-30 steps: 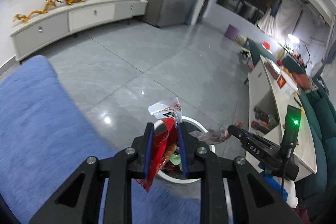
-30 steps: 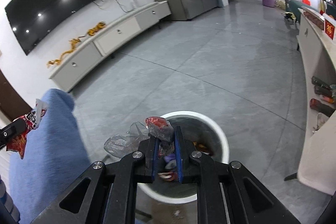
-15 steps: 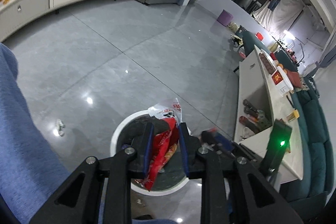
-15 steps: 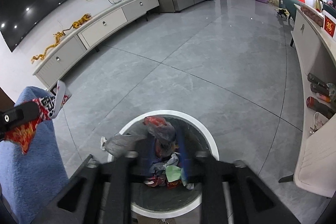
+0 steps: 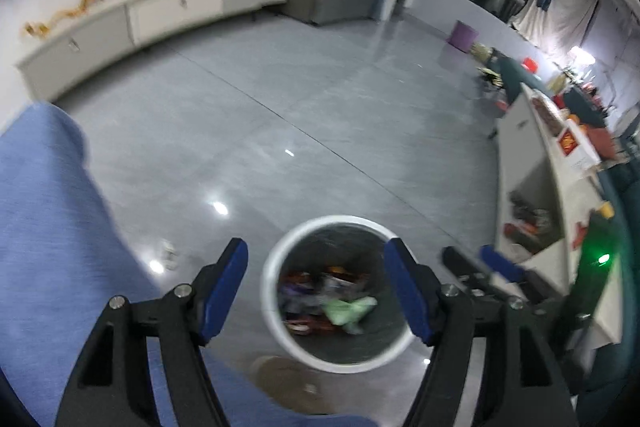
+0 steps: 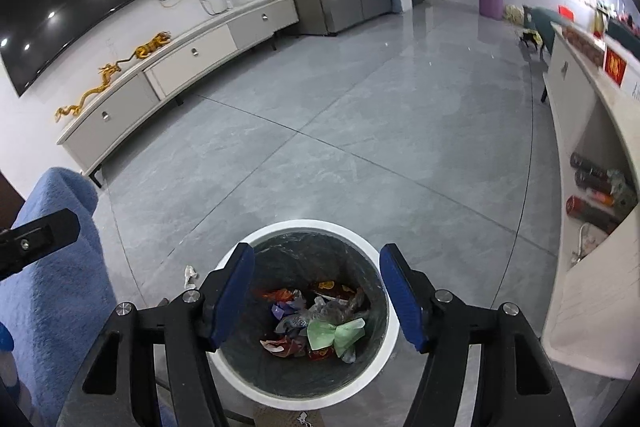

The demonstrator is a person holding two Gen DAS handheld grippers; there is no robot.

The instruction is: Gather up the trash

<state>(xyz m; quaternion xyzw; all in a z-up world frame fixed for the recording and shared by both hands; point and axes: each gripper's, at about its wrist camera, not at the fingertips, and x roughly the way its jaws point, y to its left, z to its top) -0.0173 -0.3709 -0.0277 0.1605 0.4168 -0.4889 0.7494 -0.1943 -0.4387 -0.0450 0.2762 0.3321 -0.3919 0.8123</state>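
Note:
A round white-rimmed trash bin [image 6: 312, 225] stands on the grey floor, holding several crumpled wrappers [image 6: 298, 311] and a pale green one [image 6: 336, 333]. My right gripper [image 6: 317, 253] hangs right above it, its blue-padded jaws opening with nothing between them. In the blurred left wrist view the same bin [image 5: 267, 279] and its trash [image 5: 328, 303] lie under my left gripper [image 5: 316, 247], whose jaws are also opening and hold nothing. The right gripper [image 5: 474, 257] shows just right of the bin there. One black finger [image 6: 40, 231] of the left gripper enters the right wrist view at the left.
A blue blanket [image 6: 52, 287] covers something low on the left of the bin. A small white scrap [image 6: 190, 273] lies on the floor beside the bin. A white shelf unit [image 6: 592, 267] stands to the right, and a long low cabinet [image 6: 180, 67] lines the far wall.
Both grippers have opened. The red snack wrapper has left my left gripper, and the crumpled plastic and red wrapper have left my right one. The left gripper has moved over the bin.

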